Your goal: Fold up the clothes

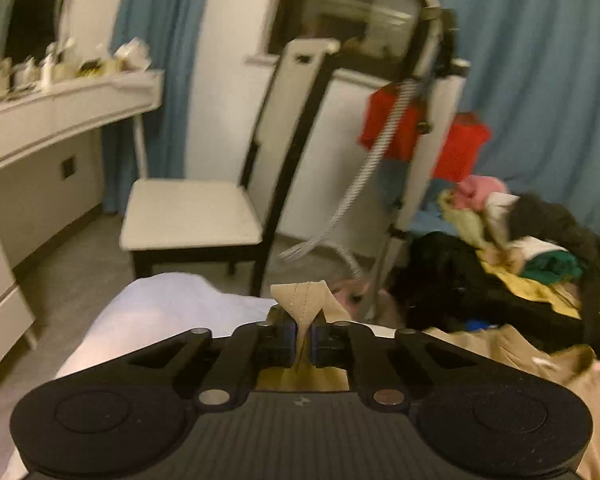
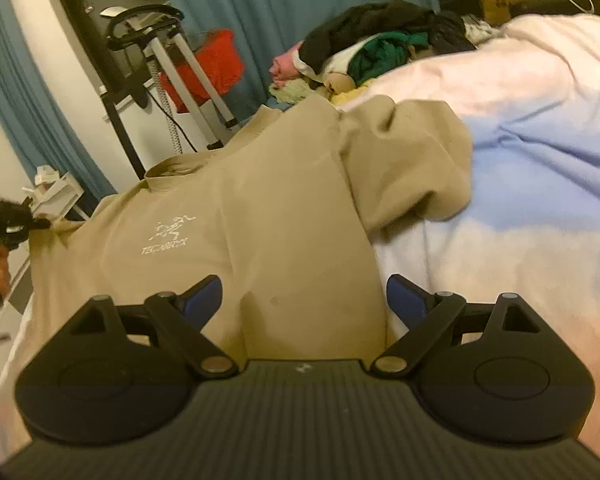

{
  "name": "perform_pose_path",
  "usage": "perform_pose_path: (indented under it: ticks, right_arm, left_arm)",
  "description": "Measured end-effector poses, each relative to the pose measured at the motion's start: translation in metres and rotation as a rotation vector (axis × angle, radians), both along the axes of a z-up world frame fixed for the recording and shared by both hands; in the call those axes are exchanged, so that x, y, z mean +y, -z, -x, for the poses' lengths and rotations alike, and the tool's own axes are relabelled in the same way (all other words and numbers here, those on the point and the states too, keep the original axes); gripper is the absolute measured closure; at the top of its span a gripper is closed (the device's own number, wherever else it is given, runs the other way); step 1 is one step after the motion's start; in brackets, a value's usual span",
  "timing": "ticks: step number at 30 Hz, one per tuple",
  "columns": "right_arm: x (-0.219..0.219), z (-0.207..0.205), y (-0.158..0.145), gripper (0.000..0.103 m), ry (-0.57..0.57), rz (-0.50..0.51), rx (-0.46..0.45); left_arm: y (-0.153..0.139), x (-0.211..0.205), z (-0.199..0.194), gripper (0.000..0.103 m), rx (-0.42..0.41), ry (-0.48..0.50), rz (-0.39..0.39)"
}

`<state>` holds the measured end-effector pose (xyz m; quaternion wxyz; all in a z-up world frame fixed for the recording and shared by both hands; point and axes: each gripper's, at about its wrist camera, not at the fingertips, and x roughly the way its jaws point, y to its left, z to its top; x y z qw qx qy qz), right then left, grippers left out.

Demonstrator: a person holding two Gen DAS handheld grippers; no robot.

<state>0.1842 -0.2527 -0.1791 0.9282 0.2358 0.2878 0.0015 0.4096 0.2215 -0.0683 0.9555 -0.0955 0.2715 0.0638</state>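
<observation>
Tan shirt (image 2: 260,220) is being spread: left gripper (image 1: 305,340) pinching its edge, right gripper (image 2: 304,300) gaping wide above, needing a hem.

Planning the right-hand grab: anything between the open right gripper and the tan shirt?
Nothing visible. The right gripper hangs open directly over the tan shirt, bare fabric between its fingers. The left gripper is shut on a fold of the shirt at the far side, clear of that path.

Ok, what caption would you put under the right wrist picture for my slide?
Open right hand-held gripper hovers over a tan shirt spread on the bed, laundry pile behind.
</observation>
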Motion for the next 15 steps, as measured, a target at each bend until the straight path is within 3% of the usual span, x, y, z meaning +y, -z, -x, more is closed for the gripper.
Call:
perform_pose_path:
  ticks: [5, 8, 11, 14, 15]
  right_arm:
    - [0.007, 0.003, -0.004, 0.013, -0.011, 0.022, -0.015]
    - [0.011, 0.004, -0.005, 0.013, -0.025, 0.038, -0.021]
    - [0.013, 0.005, -0.004, 0.013, -0.033, 0.038, -0.018]
    - [0.011, 0.006, 0.0, 0.013, -0.033, 0.018, -0.008]
    - [0.01, 0.006, 0.001, 0.013, -0.032, 0.008, -0.005]
  left_arm:
    - [-0.003, -0.096, 0.036, 0.096, -0.079, 0.322, -0.292]
    - [0.014, -0.155, 0.06, 0.096, -0.033, 0.554, -0.372]
    - [0.049, -0.199, 0.073, 0.096, 0.106, 0.686, -0.426]
    - [0.063, -0.212, 0.091, 0.093, 0.091, 0.671, -0.463]
    - [0.059, -0.209, 0.093, 0.087, 0.096, 0.657, -0.43]
